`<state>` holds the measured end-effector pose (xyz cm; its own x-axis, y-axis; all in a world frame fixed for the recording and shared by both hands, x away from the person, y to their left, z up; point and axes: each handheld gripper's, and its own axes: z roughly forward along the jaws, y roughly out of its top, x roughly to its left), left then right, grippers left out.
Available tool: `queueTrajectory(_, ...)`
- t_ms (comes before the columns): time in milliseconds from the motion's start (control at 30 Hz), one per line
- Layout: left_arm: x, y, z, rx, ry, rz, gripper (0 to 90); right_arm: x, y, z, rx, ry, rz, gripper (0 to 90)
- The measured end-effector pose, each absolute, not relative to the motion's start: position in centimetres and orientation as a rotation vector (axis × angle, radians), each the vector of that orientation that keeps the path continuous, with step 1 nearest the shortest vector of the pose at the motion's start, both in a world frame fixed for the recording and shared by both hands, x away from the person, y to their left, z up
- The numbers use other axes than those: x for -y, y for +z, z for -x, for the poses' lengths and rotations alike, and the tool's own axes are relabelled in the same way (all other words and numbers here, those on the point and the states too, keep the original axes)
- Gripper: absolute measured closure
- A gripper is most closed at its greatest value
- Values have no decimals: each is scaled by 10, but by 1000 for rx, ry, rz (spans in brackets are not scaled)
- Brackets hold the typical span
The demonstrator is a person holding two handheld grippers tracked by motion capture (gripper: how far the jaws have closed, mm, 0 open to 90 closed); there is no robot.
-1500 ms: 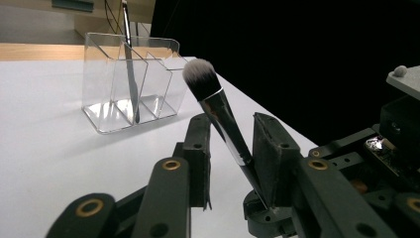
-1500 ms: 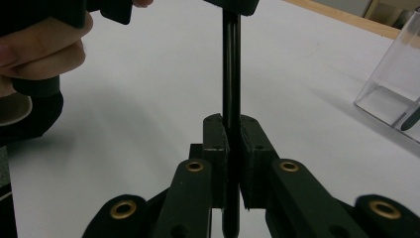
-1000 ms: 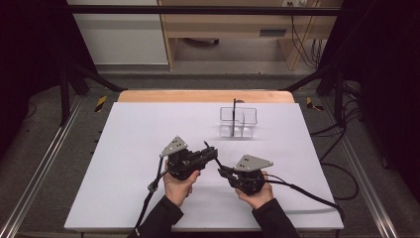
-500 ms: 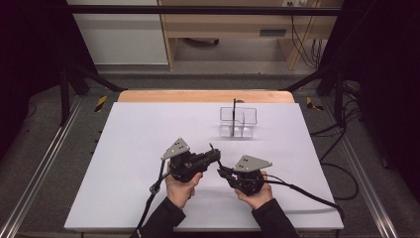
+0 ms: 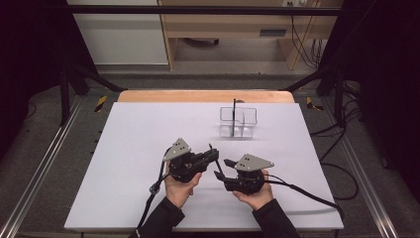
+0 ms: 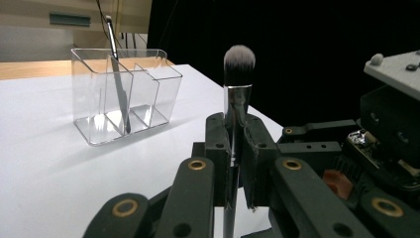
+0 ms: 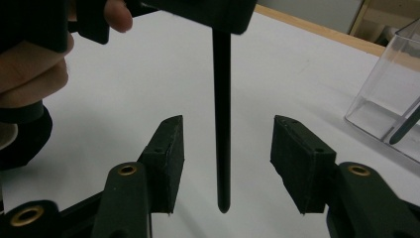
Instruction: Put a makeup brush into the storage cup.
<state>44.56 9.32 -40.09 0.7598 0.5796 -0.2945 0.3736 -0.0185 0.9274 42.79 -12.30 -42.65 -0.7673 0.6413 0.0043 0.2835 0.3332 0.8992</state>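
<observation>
Makeup brush (image 6: 238,79), light, stiff and slick-handled, stands upright clamped at its ferrule in our left tool (image 6: 236,148) above the white surface (image 5: 138,148). Our right tool (image 7: 225,148), jaws apart, straddles the handle; we'd grip mid-handle.

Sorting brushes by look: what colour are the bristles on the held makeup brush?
Dark grey fading to white tips on the makeup brush; clearest in the left gripper view.

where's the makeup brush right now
The makeup brush stands upright, clamped in the left gripper, its handle hanging between the open right gripper's jaws.
</observation>
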Motion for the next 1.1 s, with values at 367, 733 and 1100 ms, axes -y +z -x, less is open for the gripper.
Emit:
queueTrajectory(367,-80,-406,-439,-749,194,-1671,830,124,-421,-426,-2222,1455,-824,632)
queueTrajectory(733,-79,-407,-438,-742,189,-1678,831,125,-419,-425,-2218,1491,-842,830)
queueTrajectory(1100,-85,-402,-438,-736,223,-1672,700,126,-418,-425,-2221,1503,-849,840)
